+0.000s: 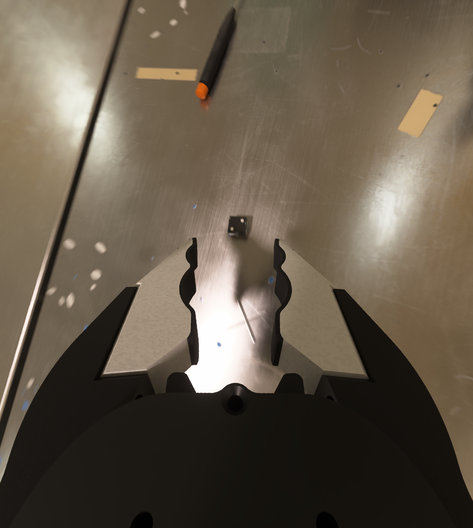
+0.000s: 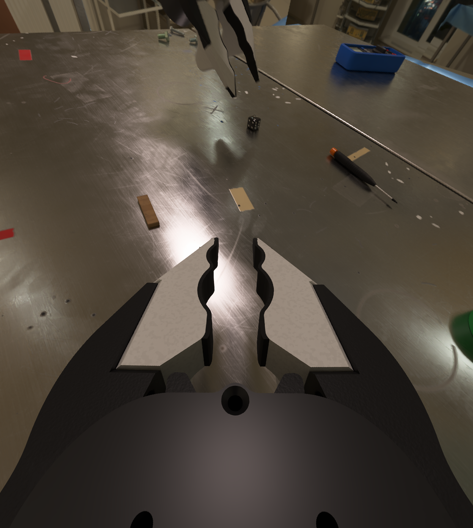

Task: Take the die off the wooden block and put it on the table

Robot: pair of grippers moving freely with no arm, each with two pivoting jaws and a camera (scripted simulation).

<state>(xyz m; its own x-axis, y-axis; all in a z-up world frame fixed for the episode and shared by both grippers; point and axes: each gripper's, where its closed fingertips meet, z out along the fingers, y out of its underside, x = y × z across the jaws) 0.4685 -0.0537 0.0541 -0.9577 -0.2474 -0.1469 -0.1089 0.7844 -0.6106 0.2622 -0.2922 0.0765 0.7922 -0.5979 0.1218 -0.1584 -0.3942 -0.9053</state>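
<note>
step: I judged the release done | small black white-pipped die (image 2: 253,123) sat on the scratched steel table (image 2: 86,143), well apart from the flat brown wooden block (image 2: 148,211) | left gripper (image 1: 235,243) gaped empty above the die | right gripper (image 2: 235,243) part-open, empty | next: I'd back the left one off clear.

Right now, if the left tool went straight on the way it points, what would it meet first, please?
Probably the die, which sits on the table just past the open left tool, slightly right of centre; depth is unclear.
</note>
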